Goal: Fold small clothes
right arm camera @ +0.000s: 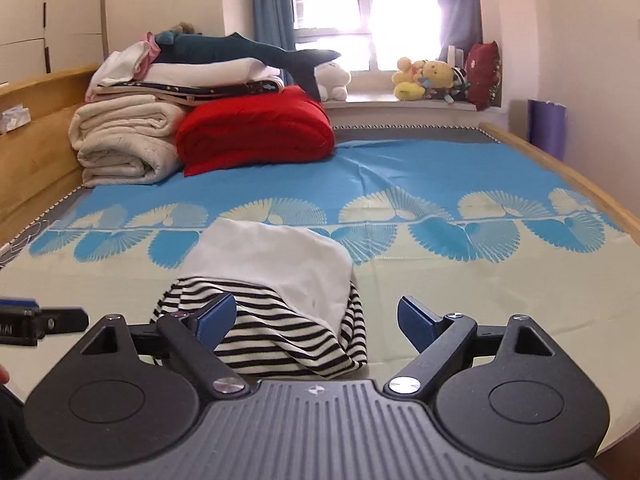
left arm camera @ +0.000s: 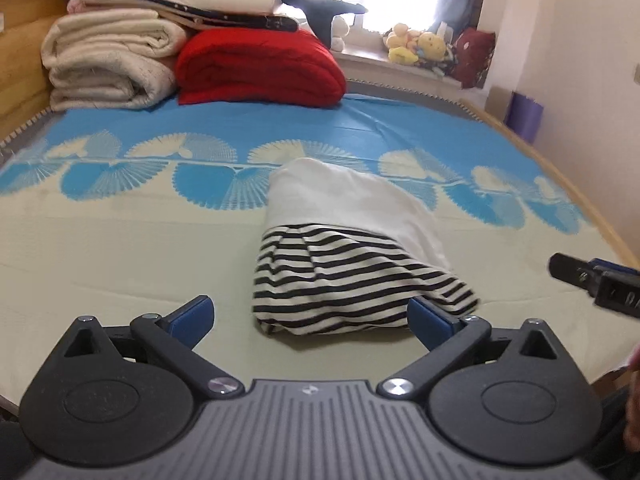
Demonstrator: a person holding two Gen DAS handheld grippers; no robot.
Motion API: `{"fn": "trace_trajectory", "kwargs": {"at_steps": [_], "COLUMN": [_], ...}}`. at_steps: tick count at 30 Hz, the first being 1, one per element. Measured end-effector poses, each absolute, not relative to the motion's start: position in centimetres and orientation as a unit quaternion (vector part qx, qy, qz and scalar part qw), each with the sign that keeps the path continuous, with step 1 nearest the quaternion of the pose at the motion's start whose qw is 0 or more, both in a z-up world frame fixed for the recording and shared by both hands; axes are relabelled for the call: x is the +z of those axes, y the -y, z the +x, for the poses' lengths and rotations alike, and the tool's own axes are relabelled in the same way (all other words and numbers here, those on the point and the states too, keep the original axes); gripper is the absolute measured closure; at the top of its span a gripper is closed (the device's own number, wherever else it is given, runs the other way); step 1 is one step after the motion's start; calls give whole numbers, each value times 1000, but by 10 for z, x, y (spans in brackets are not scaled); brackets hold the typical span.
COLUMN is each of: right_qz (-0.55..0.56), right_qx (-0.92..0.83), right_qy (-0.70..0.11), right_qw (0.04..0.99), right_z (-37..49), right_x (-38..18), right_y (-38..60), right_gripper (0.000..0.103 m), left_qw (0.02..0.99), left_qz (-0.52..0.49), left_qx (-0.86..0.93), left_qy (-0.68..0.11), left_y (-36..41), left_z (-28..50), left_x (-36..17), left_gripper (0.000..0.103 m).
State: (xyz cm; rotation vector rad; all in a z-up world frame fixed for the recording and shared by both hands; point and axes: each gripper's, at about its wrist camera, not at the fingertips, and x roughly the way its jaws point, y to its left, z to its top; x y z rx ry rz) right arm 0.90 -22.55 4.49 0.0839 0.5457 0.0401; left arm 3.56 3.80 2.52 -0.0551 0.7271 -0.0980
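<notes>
Garment, a folded bundle of black-and-white striped knit with a plain white cloth panel (left arm camera: 352, 248), is lying dead ahead of the left gripper (left arm camera: 310, 314), long axis running away; right gripper (right arm camera: 316, 320) is sitting equally near, bundle slightly leftward. Both jaws are standing apart, holding nothing.

both wrist views look low across the bed (left arm camera: 120, 248) toward the window (right arm camera: 332, 12), sharing the folded garment (left arm camera: 352, 256).

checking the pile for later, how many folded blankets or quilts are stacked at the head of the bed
3 clear: the cream quilt by the headboard, the red quilt beside it, a white blanket on top. More layers may be hidden.
</notes>
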Motion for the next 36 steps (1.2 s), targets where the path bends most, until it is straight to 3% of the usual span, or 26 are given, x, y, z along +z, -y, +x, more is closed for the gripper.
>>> {"fn": "trace_trajectory", "kwargs": {"at_steps": [7,36], "right_qz": [89,46], "right_qx": [-8,15], "right_qy": [-309,-308], "right_qw": [947,950], "right_z": [22,20], "right_x": [33,32], "right_y": [234,211], "right_gripper": [13,10], "left_qw": [923,925], "left_qz": [-32,-21], "left_qx": [-30,-34], "left_qy": [-382,-377], "left_y": [-37,-33], "left_z": [48,45], "left_x": [12,5], "left_gripper": [0,0]}}
